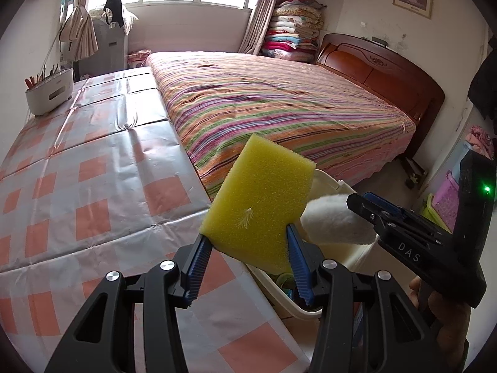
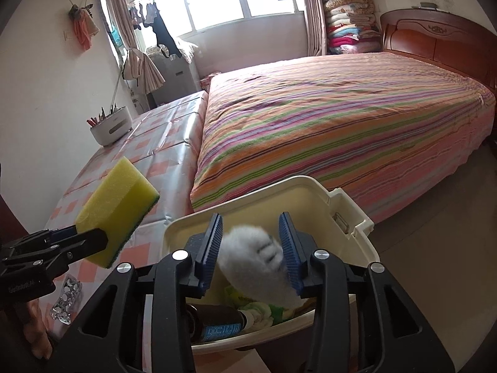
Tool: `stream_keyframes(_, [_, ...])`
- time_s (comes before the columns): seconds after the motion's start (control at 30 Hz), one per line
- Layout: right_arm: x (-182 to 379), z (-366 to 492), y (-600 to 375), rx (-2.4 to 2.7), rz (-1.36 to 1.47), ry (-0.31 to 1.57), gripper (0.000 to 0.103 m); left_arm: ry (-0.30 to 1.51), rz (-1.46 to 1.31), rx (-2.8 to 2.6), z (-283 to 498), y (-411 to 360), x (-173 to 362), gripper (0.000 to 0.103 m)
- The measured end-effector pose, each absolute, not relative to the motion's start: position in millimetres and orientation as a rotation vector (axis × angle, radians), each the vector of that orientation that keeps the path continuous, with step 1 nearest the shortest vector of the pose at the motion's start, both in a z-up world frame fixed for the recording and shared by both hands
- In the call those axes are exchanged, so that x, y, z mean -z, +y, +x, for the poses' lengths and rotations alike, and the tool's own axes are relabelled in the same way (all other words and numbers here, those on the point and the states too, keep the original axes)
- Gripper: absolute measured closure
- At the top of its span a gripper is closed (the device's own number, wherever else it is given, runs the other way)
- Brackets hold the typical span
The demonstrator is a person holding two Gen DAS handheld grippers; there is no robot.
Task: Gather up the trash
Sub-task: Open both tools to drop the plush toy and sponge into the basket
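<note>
Sponge point(image 1: 259, 199), yellow with green scourer backing, clamped in left gripper point(image 1: 248, 242); right gripper point(image 2: 251, 242) parted around loose white fluffy paw point(image 2: 248, 258) over cream bin point(image 2: 357, 217).

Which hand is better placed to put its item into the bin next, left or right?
Right. Its gripper is already over the bin, fingers apart around the white plush. The left gripper holds the sponge at the table edge, beside the bin.
</note>
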State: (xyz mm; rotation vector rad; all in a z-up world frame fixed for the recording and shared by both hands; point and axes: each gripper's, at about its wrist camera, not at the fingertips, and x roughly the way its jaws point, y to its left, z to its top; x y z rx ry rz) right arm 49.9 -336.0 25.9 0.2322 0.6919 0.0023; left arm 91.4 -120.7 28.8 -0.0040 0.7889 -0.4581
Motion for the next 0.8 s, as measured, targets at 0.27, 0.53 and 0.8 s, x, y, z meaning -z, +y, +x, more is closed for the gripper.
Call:
stream_keyframes(0.27, [-42.6, 36.9, -351.1, 0.035, 0.297, 0.623, 0.036, 0.796, 0.005, 0.466, 90.0, -130.2, -26.6, 0.056])
stream_keyframes(0.53, [-60.5, 14.5, -377.8, 0.088, 0.41, 0.502, 0.035, 0.819, 0.0, 0.5, 92.4, -147.1, -20.3, 0.056])
stream_keyframes(0.8, [-62.6, 6.7, -384.4, 0.093, 0.438, 0.448, 0.035, 0.817, 0.0, 0.543, 91.1, -169.5, -20.5, 0.054])
